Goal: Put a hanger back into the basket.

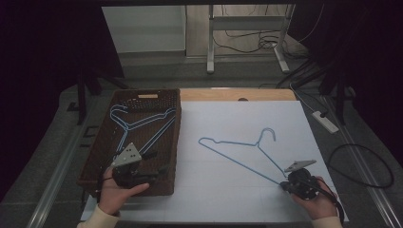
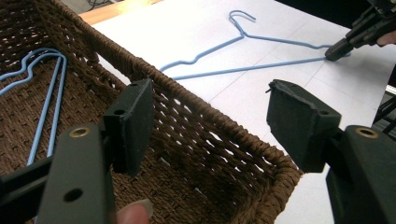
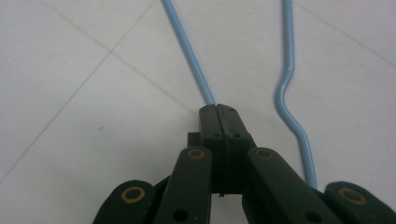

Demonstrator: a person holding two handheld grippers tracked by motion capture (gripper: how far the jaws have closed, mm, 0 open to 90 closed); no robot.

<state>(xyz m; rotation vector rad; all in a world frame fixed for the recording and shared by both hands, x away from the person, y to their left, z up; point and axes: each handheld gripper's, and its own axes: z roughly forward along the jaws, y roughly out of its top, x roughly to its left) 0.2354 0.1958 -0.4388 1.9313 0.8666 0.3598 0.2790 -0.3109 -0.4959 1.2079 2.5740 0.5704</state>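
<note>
- A dim room with a white-topped table [image 1: 228, 199]; a strip of bare wood shows along its far edge, and cables lie on the floor beyond.
- At the table's left edge stands a brown woven basket [image 1: 102, 142], its long side running from near to far, with blue wire hangers [image 1: 142, 124] already lying in it.
- The left gripper [image 1: 154, 167] hovers over the basket's near end, jaws spread wide with nothing between them.
- On the white top, right of the basket, lies the loose blue hanger [image 1: 237, 147], hook toward the far edge, its long bar slanting from the middle down toward the near right corner.
- The right gripper [image 1: 284, 186] is at that near right corner, jaws pressed together on the hanger's end.
- The basket lies well apart to the left of the pinched end, so I judge the coming carry runs leftward across the table, the hanger trailing lengthwise.
</note>
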